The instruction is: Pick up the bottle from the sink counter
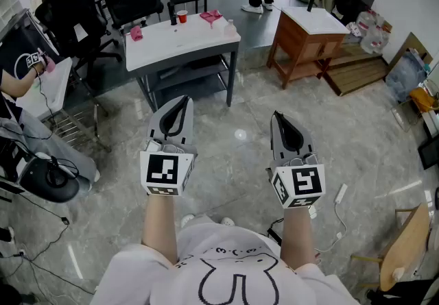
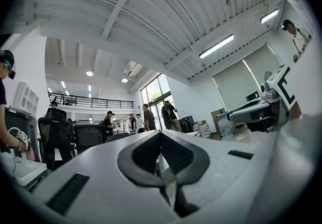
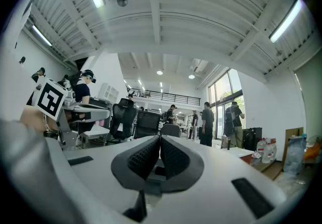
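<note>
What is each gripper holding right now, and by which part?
Nothing is held. The left gripper and the right gripper both have their jaws shut together, pad against pad, with nothing between them.

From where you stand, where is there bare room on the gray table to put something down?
The front half of the gray table is bare, from the pink object near its left end across to the right corner. The back edge is crowded: a red cup, a dark upright thing and pink items.
</note>
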Action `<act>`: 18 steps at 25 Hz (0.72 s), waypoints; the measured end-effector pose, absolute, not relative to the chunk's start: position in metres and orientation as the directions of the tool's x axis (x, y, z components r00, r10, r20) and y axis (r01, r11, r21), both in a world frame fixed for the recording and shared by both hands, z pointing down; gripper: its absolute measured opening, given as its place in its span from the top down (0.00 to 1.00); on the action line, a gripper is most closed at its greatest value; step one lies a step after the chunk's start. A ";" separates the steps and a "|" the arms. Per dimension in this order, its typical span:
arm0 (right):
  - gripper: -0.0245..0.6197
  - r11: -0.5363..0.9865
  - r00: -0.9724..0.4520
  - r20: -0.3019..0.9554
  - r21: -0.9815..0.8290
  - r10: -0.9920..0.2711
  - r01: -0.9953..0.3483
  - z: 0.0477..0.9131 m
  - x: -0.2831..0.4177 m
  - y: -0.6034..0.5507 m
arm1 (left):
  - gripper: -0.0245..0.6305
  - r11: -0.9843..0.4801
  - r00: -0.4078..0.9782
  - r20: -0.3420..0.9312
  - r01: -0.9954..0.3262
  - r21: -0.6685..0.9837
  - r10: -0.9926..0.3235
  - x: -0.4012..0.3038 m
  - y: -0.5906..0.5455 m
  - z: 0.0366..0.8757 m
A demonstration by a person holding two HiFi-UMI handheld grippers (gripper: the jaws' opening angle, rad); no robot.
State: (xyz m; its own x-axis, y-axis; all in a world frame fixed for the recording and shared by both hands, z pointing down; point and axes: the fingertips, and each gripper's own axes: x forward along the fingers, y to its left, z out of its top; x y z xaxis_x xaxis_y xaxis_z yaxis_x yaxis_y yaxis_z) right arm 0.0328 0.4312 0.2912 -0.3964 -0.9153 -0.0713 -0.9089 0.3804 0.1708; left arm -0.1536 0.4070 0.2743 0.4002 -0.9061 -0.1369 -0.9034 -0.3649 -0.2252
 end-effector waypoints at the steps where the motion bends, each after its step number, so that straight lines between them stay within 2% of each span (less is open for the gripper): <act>1: 0.92 0.380 -0.397 -0.073 0.177 -0.915 -0.908 0.290 0.037 0.429 | 0.95 -0.361 0.398 -0.134 -0.902 -0.235 -0.907 -0.151 0.405 0.274; 13: 0.92 0.377 -0.394 -0.083 0.173 -0.915 -0.910 0.298 0.066 0.384 | 0.95 -0.350 0.397 -0.140 -0.896 -0.274 -0.907 -0.127 0.365 0.274; 18: 0.92 0.364 -0.379 -0.074 0.164 -0.922 -0.917 0.306 0.068 0.351 | 0.95 -0.360 0.399 -0.143 -0.902 -0.239 -0.906 -0.131 0.323 0.281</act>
